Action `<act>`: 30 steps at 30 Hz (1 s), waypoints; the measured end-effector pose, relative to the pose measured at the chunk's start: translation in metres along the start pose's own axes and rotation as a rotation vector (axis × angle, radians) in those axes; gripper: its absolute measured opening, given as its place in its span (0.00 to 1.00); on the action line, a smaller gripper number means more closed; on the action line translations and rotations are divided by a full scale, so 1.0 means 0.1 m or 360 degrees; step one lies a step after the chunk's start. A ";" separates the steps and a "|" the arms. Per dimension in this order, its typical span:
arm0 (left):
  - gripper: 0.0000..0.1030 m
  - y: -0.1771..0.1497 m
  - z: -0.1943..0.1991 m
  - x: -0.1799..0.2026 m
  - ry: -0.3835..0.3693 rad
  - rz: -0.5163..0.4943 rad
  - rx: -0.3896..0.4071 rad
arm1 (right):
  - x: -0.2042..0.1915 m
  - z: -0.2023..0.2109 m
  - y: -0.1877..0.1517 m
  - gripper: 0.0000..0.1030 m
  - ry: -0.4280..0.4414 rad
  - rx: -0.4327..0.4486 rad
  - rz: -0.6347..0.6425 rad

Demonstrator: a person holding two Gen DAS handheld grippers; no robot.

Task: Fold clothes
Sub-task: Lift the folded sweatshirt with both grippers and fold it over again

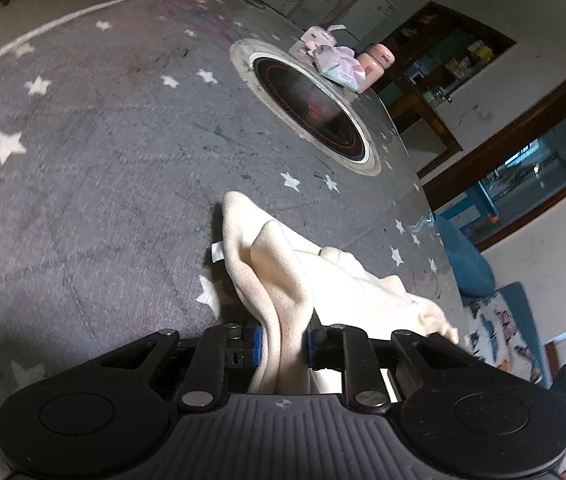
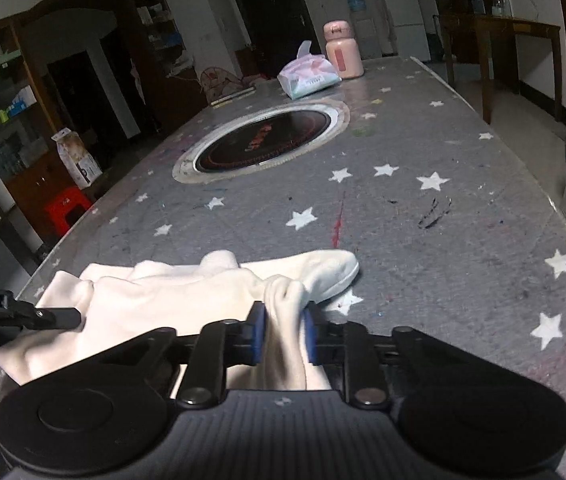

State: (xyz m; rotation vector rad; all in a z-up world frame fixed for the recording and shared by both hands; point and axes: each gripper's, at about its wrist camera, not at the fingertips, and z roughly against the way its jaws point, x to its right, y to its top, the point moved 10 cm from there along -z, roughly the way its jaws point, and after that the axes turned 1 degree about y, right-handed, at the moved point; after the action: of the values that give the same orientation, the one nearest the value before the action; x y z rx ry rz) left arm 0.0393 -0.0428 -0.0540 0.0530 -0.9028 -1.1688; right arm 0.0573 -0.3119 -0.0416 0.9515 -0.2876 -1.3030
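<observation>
Fleecy cream garment (image 2: 171, 296); matt (perhaps felt) tablecloth (image 2: 423, 248).

The garment (image 2: 187, 304) lies on the near part of the worktop (image 2: 443, 240), bunched between the fingers of the right tool (image 2: 283, 334) and, at its other side, of the left tool (image 1: 285, 344). In the right wrist view the left tool sits left of the right one. Beyond the garment, a round cooktop (image 2: 263, 142) is set into the worktop. Behind it, at the far end, a tissue pack (image 2: 309, 76) lies just left of a flask (image 2: 342, 50).
</observation>
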 end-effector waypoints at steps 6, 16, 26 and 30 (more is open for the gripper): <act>0.18 0.09 0.01 0.22 -0.0023 -0.0096 0.0030 | -0.04 0.18 0.12 0.14 -0.0007 0.0090 0.0024; 0.18 0.18 -0.28 0.87 -0.0095 -0.0321 -0.0005 | 0.20 0.50 0.42 0.13 -0.0138 0.0222 0.0048; 0.18 0.20 -0.78 1.48 -0.0105 -0.0467 -0.0061 | 0.75 0.71 0.69 0.13 -0.0331 0.0288 0.0023; 0.18 0.21 -0.95 1.67 -0.0089 -0.0515 -0.0066 | 0.95 0.70 0.77 0.13 -0.0381 0.0289 0.0008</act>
State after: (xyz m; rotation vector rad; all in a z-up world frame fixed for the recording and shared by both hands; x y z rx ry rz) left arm 0.1309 -0.2066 -0.0097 0.1373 -0.9417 -1.4954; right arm 0.0913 -0.4303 0.0267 0.9454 -0.6014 -1.4052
